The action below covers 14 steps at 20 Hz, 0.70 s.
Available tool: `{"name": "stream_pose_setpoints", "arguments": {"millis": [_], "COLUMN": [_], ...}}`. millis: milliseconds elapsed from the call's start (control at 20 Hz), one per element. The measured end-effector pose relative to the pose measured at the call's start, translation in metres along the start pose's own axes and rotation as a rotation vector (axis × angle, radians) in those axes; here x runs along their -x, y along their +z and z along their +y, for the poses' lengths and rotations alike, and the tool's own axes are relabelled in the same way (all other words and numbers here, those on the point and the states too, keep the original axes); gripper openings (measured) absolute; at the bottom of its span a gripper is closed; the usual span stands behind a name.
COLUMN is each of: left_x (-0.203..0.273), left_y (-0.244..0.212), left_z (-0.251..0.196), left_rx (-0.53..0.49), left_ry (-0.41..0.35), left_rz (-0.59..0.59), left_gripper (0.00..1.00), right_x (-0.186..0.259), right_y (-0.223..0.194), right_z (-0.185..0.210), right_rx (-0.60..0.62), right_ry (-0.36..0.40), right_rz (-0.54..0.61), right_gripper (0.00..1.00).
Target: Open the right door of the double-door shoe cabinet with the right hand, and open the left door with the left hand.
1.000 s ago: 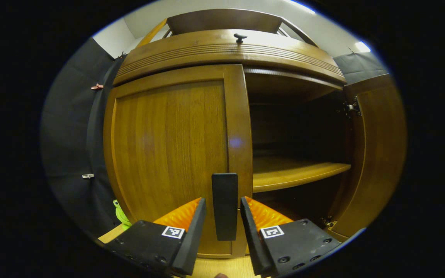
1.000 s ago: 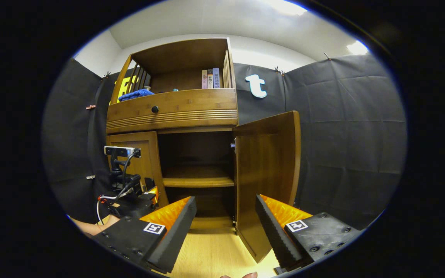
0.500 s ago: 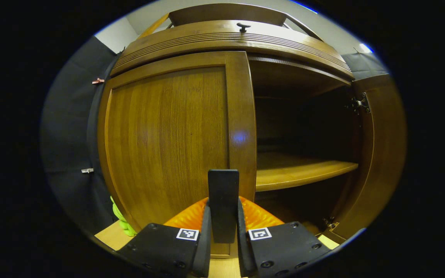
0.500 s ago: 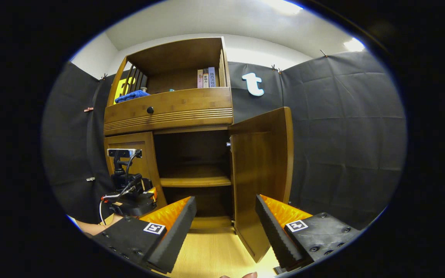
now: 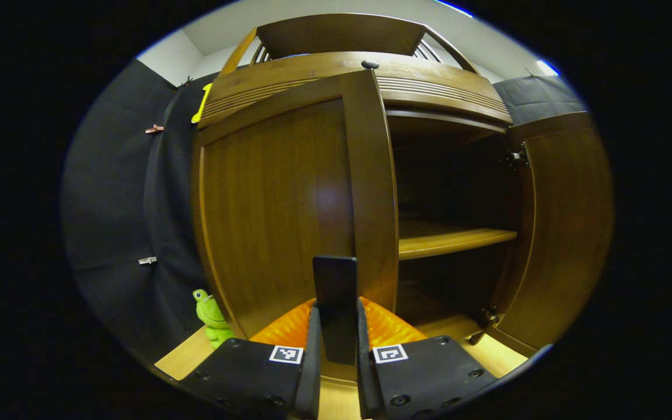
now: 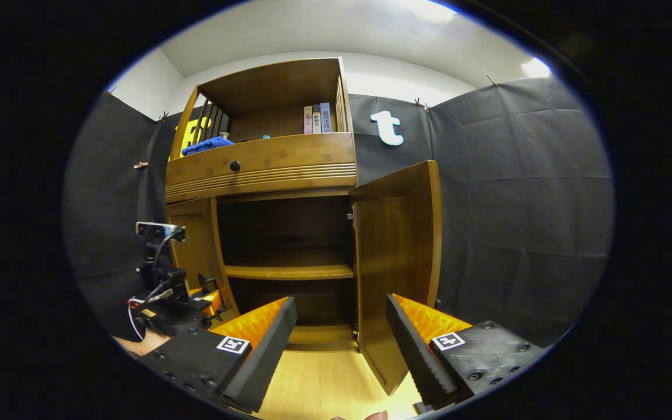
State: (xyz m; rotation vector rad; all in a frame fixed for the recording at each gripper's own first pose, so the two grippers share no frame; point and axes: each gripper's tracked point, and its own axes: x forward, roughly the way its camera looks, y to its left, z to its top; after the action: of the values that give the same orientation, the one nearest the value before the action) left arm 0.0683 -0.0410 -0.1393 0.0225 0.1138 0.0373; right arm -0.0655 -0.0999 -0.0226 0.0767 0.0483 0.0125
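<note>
While left gripper (image 5: 336, 344) jaws clamp left door's handle (image 5: 335, 303), right gripper (image 6: 340, 344) jaws gape, w/ nothing held.

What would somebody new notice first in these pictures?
The left gripper is clamped on the dark handle of the left door, which stands partly open. The right door is swung wide, baring a shelf, and the right gripper hangs open before it. A green toy sits left of the cabinet.

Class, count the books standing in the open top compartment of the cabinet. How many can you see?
3, upright side by side at the right end of the top compartment: the books. More may be hidden behind the front rail.
</note>
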Motion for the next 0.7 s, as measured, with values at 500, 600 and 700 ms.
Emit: {"name": "stream_pose_setpoints", "arguments": {"millis": [500, 600, 700], "left_x": [0.069, 0.076, 0.082], "left_y": [-0.012, -0.014, -0.014], "left_z": [0.056, 0.066, 0.073], "left_rx": [-0.002, 0.001, 0.002], "left_ry": [-0.016, -0.017, -0.020], "left_rz": [0.009, 0.010, 0.007], "left_gripper": [0.29, 0.27, 0.27], "right_x": [-0.006, -0.007, -0.008], "right_y": [-0.013, -0.014, -0.015], "right_z": [0.038, 0.045, 0.051], "right_rx": [-0.003, -0.013, -0.013], "right_ry": [0.042, 0.049, 0.052], "right_rz": [0.013, 0.014, 0.013], "right_gripper": [0.92, 0.98, 0.98]}}
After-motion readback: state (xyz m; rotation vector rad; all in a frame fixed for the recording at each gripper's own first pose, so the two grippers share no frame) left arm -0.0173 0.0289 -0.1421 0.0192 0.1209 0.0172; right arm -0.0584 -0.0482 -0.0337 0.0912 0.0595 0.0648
